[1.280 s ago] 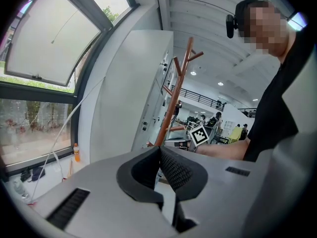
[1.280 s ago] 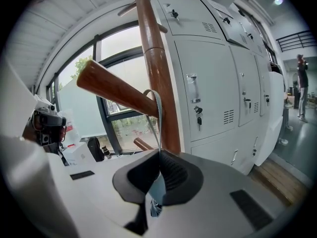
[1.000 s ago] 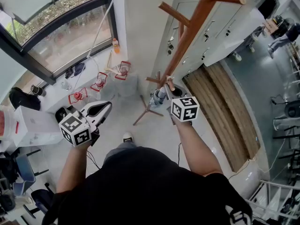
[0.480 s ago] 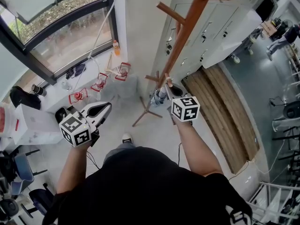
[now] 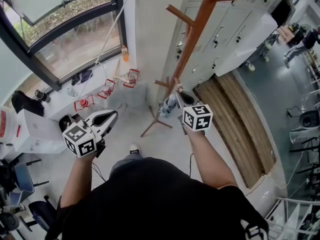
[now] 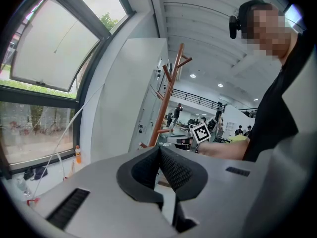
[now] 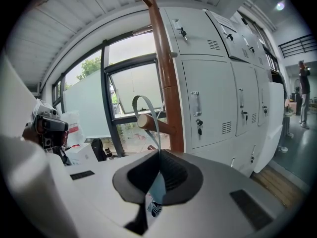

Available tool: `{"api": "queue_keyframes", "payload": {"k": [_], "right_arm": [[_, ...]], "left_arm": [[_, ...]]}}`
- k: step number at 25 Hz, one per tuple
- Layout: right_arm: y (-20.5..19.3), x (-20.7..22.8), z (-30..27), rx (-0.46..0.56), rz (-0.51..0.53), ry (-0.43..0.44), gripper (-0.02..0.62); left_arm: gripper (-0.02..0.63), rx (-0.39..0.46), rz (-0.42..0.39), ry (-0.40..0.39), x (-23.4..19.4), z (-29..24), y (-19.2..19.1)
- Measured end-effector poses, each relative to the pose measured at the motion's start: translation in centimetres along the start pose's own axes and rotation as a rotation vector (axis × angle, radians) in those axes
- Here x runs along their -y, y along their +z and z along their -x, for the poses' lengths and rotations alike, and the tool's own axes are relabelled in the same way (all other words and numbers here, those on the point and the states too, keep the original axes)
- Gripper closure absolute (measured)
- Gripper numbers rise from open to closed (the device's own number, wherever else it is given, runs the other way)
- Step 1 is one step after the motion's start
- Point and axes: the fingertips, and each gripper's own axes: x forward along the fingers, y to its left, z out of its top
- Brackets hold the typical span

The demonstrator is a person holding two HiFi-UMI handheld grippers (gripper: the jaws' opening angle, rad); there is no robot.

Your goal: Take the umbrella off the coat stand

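The brown wooden coat stand [image 5: 192, 34] rises in the middle of the head view, its feet on the floor. A small folded grey-blue umbrella [image 5: 169, 104] hangs beside the pole low down. In the right gripper view its grey strap loop [image 7: 145, 108] goes over a short peg [image 7: 152, 124] of the coat stand [image 7: 166, 73], and the umbrella's body [image 7: 157, 195] shows below the jaws. My right gripper [image 5: 176, 96] [image 7: 158, 152] is shut on that strap just under the peg. My left gripper [image 5: 115, 114] [image 6: 159, 150] is shut and empty, held apart to the left.
White lockers [image 5: 225, 29] stand right behind the stand, with a wooden platform [image 5: 235, 119] at their foot. A window [image 5: 65, 39] and a sill with red items [image 5: 107, 89] and an orange bottle [image 5: 125, 52] lie to the left. A white box [image 5: 30, 131] sits near my left gripper.
Both grippers keep their places and their shut jaws. Only the head view has drifted slightly, with the stand's top sliding up the frame.
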Motion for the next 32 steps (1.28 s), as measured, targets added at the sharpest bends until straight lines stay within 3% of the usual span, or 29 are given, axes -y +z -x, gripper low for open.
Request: {"api": "queue_keyframes", "payload": {"k": [32], "right_arm": [[-2.5,-0.7,9.0,-0.012,0.007,0.001,0.581]], "left_arm": [[0.584,0.012,-0.034,-0.015,7.8,1.1,-0.9]]}}
